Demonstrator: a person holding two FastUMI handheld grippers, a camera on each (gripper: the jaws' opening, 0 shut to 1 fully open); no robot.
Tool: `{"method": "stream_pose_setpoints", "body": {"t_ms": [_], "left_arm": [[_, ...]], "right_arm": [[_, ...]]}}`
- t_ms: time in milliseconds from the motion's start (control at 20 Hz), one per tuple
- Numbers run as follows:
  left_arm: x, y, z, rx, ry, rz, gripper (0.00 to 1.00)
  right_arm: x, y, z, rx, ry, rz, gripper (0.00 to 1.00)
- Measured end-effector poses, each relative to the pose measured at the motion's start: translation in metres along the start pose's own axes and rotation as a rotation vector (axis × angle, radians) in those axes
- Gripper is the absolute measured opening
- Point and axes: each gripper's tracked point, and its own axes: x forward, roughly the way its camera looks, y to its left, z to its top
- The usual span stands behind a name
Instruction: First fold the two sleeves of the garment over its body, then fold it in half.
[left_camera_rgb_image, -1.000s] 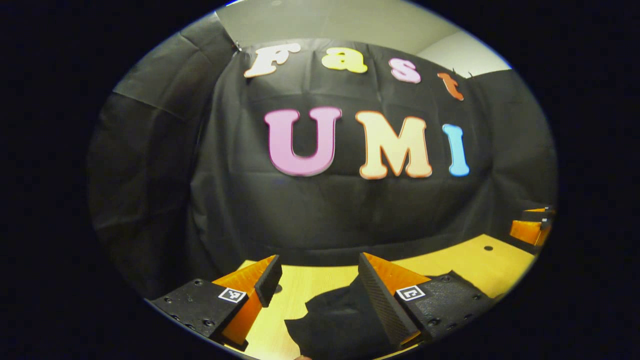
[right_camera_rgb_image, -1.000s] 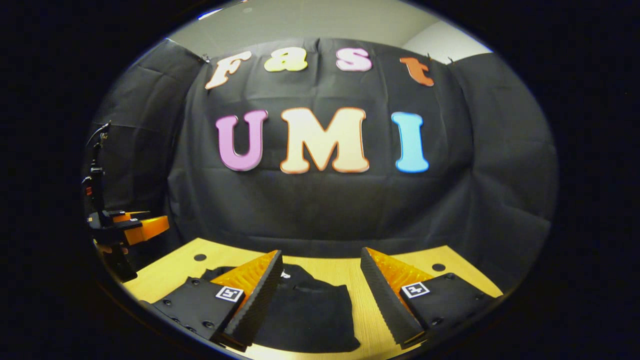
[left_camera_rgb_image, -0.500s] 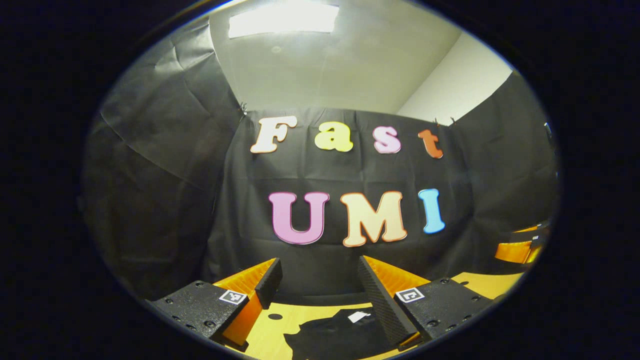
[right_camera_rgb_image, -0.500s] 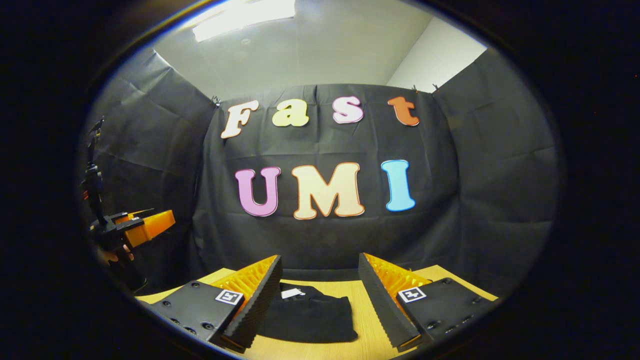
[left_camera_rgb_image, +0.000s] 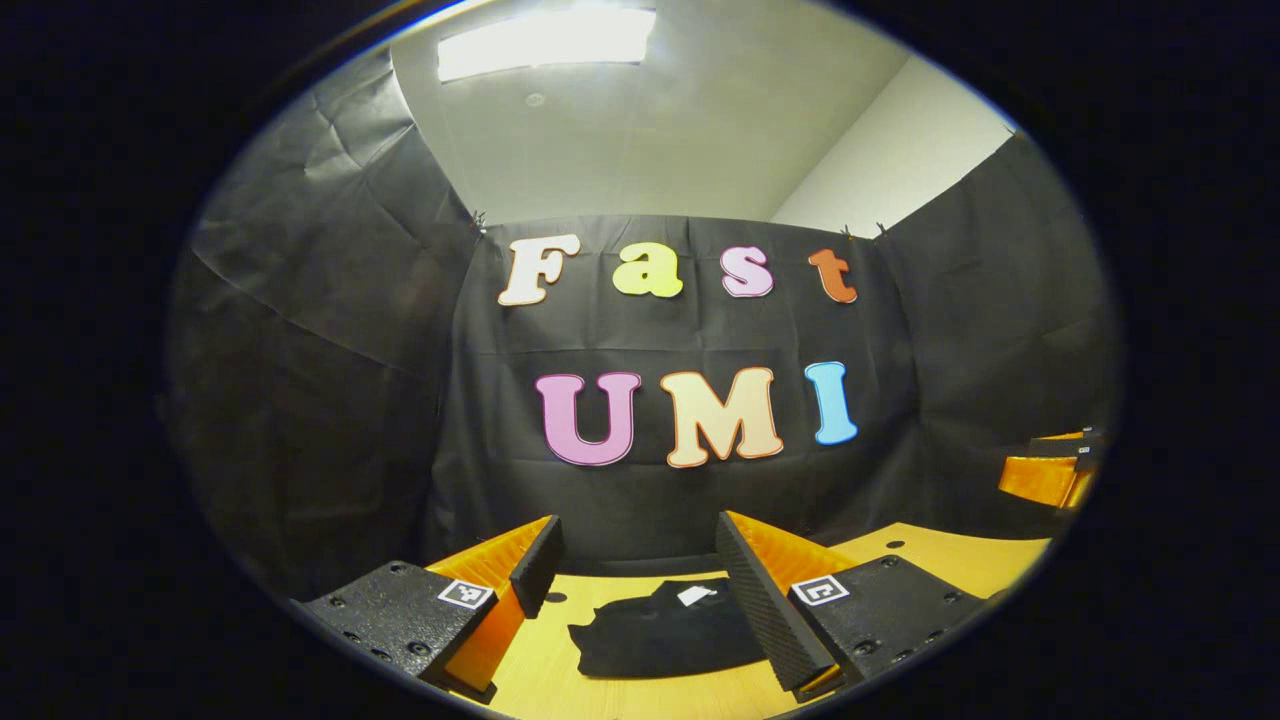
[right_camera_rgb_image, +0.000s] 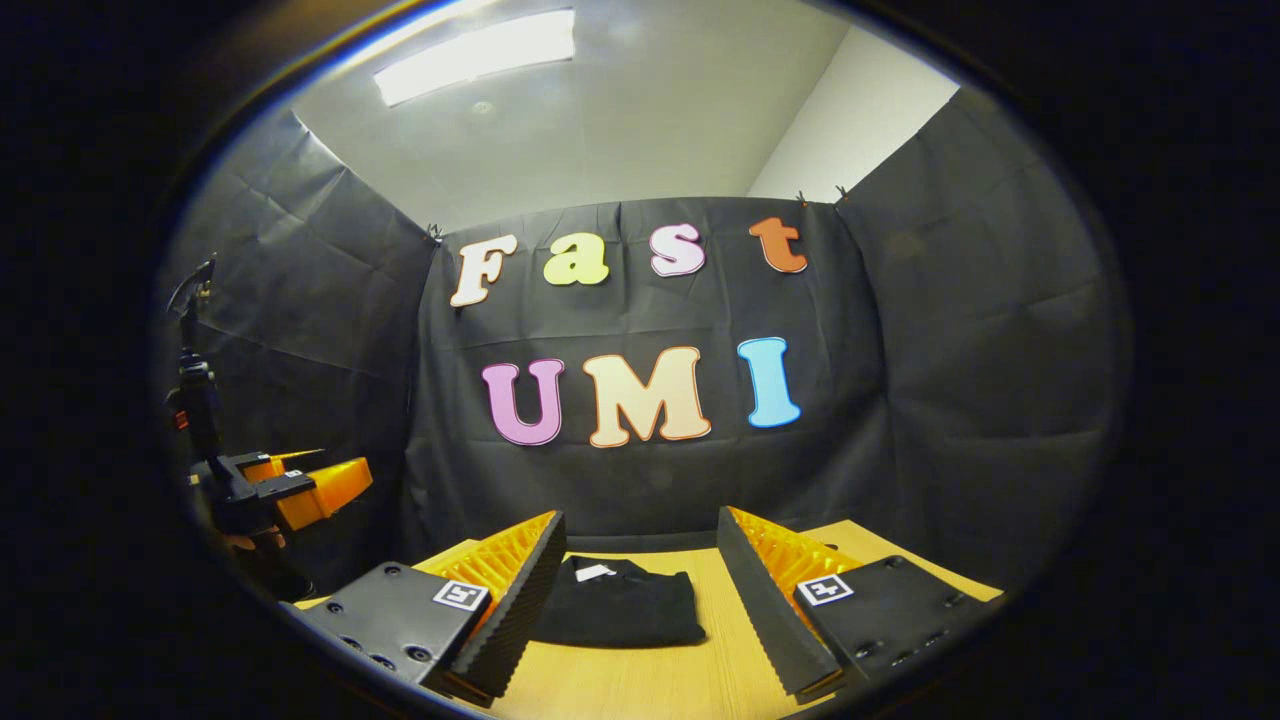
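Observation:
The black garment (left_camera_rgb_image: 665, 632) lies folded into a compact rectangle on the wooden table (left_camera_rgb_image: 950, 558), a small white label showing at its far edge. My left gripper (left_camera_rgb_image: 637, 558) hangs open above the table, short of the garment, with nothing between its fingers. In the right gripper view the same folded garment (right_camera_rgb_image: 620, 612) rests flat between and beyond my right gripper (right_camera_rgb_image: 640, 548), which is open and holds nothing. The left gripper (right_camera_rgb_image: 300, 485) appears at the far left of that view, held by a hand. The right gripper (left_camera_rgb_image: 1050, 470) appears at the right edge of the left gripper view.
Black cloth walls close off the table's far side and both flanks. Small round holes (left_camera_rgb_image: 888, 545) sit in the tabletop near its far edge. Bare wood (right_camera_rgb_image: 700, 665) stretches in front of and to the right of the garment.
Both grippers have risen and pulled back from the garment and tilted upward, so the ceiling light now shows. The garment lies smaller and farther off; both grippers stay open.

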Motion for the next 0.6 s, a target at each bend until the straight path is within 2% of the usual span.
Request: {"method": "stream_pose_setpoints", "body": {"t_ms": [200, 450, 600], "left_arm": [[-0.013, -0.011, 0.005, 0.002, 0.01, -0.01, 0.94], [-0.02, -0.015, 0.009, -0.013, 0.02, -0.009, 0.94], [-0.022, -0.014, 0.01, -0.014, 0.023, -0.005, 0.94]], "right_arm": [[-0.018, 0.003, 0.002, 0.003, 0.005, 0.025, 0.96], [-0.028, 0.007, 0.017, -0.009, -0.04, 0.051, 0.94], [-0.03, 0.011, 0.016, -0.021, -0.042, 0.07, 0.98]]}}
